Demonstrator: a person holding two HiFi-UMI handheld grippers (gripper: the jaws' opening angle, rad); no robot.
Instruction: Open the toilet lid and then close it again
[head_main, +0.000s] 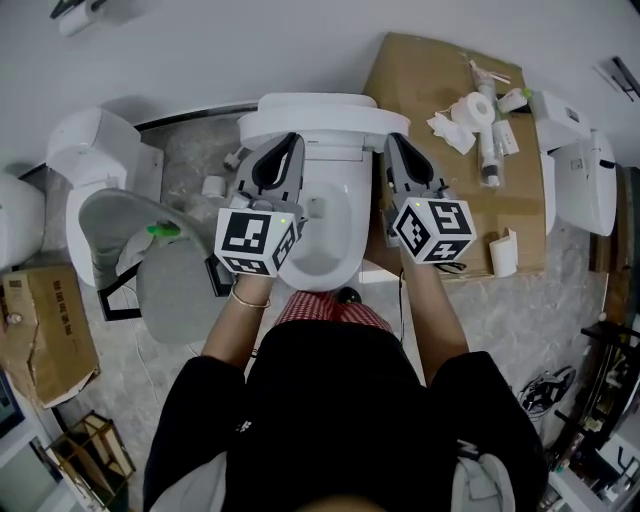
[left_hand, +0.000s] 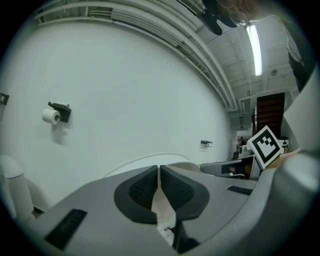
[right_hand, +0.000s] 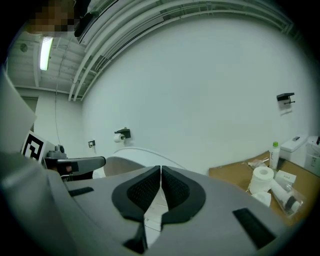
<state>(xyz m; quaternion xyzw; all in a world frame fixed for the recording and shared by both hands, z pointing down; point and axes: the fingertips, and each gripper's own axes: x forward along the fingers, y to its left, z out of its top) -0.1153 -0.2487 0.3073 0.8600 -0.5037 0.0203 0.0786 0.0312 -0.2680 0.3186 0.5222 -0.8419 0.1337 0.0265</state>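
The white toilet (head_main: 318, 262) stands in the middle of the head view, its tank (head_main: 310, 112) against the wall. Its bowl looks uncovered and the lid (head_main: 330, 152) seems to stand raised against the tank. My left gripper (head_main: 294, 143) is by the toilet's left side and my right gripper (head_main: 394, 143) by its right side, both pointing at the wall. Both are shut with nothing between the pads. In the left gripper view the left gripper (left_hand: 159, 169) has a white curved edge (left_hand: 145, 159) just beyond it. The right gripper (right_hand: 161, 171) faces the same edge (right_hand: 140, 151).
Another white toilet (head_main: 95, 150) with a grey seat (head_main: 170, 270) stands at the left. At the right, flat cardboard (head_main: 420, 80) holds a paper roll (head_main: 478, 108) and bottles; a white fixture (head_main: 580, 170) is beyond. A paper holder (left_hand: 55, 115) hangs on the wall.
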